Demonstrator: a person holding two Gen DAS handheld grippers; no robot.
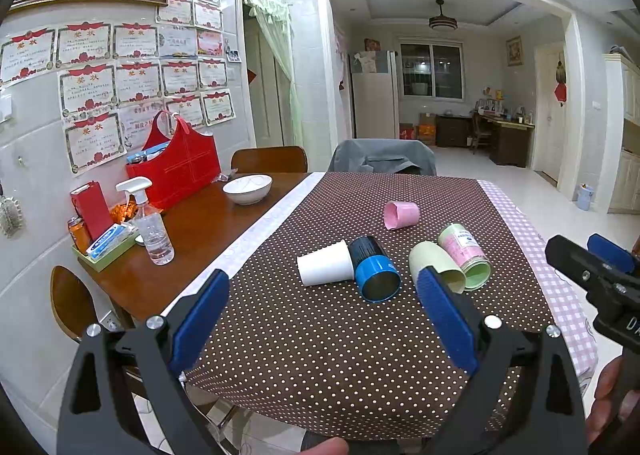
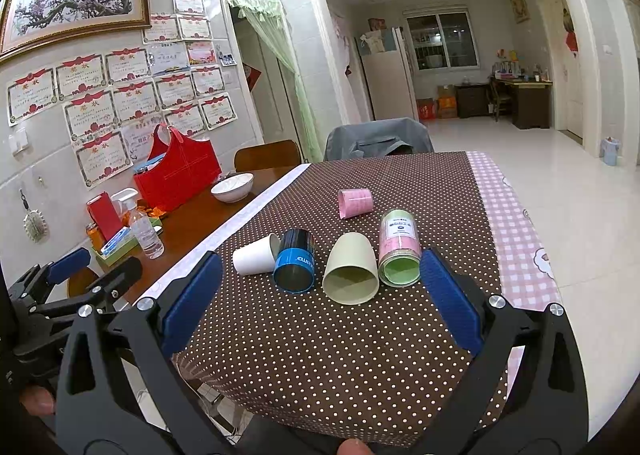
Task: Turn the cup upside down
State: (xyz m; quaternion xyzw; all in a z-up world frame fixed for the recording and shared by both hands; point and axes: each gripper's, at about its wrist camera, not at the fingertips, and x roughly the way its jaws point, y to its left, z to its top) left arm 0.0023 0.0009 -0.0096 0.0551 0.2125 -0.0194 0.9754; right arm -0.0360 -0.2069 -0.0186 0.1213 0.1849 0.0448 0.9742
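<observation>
Both the left claw (image 1: 322, 309) and the right claw (image 2: 316, 295) hover spread wide, empty. Ahead of the right claw lies the pale green plastic cup (image 2: 351, 275) on its side, between a blue metal tin (image 2: 294, 265) and a pink-labelled jar (image 2: 399, 253); a white paper cup (image 2: 256, 255) lies left.

A brown tablecloth (image 2: 320, 343) with small white polka dots covers the table, over a pink-and-white checked cloth (image 2: 516, 239) along its right side. On it lie a white cup (image 2: 254, 255), a black-and-blue cup (image 2: 295, 261), a pale green cup (image 2: 352, 271), a pink cup (image 2: 355, 203) and a pink, green and white labelled jar (image 2: 399, 249). Both the left gripper (image 1: 322, 309) and the right gripper (image 2: 316, 297) are black with blue pads, and a red bag (image 2: 178, 175) and a white bowl (image 2: 233, 186) sit on the brown wooden table (image 2: 188, 227)
</observation>
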